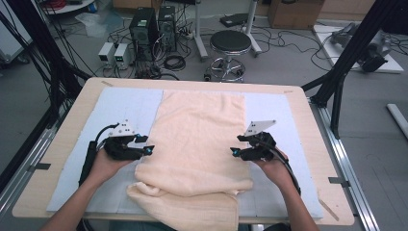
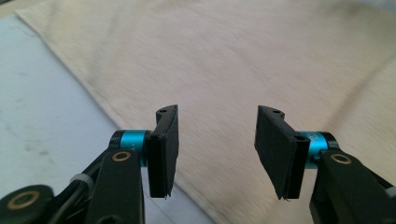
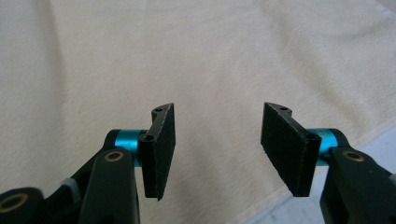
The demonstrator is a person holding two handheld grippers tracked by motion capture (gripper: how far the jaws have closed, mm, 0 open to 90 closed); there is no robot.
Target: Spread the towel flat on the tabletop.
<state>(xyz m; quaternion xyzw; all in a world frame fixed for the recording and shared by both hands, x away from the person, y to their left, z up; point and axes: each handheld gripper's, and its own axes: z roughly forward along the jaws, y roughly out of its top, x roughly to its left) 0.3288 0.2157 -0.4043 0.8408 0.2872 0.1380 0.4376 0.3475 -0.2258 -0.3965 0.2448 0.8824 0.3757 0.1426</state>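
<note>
Towel: cream, lengthwise on the table's blue mat, near end bunched over the edge.
Left gripper: at its left edge, jaws apart, empty.
Right gripper: at its right edge, likewise released.
Progress: far part flat; folding appears barely begun.

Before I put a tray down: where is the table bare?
Free: the pale mat left of the cream towel, and the strip right of it up to the table edge. Crowded: near edge, where the left gripper, right gripper and bunched fold sit.
</note>
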